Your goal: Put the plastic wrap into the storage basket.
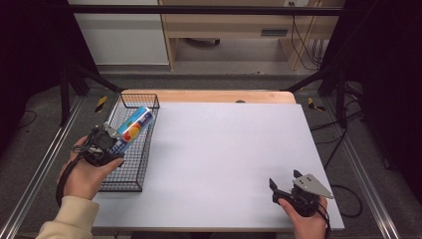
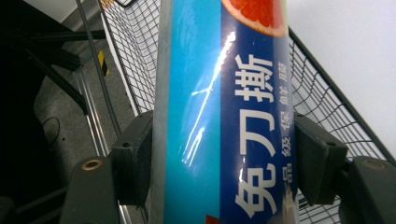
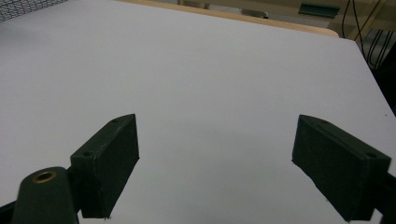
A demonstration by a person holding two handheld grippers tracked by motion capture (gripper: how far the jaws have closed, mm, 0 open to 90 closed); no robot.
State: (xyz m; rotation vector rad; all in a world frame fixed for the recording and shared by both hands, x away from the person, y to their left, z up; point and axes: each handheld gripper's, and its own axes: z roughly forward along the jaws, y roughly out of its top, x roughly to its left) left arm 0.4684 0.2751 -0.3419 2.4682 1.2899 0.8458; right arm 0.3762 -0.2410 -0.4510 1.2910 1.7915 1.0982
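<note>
Left gripper (image 1: 115, 141) clamps blue box (image 1: 133, 129) over wire basket (image 1: 130, 175), table's left edge. Right gripper (image 1: 284, 186) unclenched, near-right corner.

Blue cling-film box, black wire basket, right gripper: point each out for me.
Blue cling-film box (image 2: 219, 116), left gripper view, on its glossy blue side between the jaws.
Black wire basket (image 1: 130, 172), high view, on its near mesh floor.
Right gripper (image 1: 283, 183), high view, midway between its fingertips.
</note>
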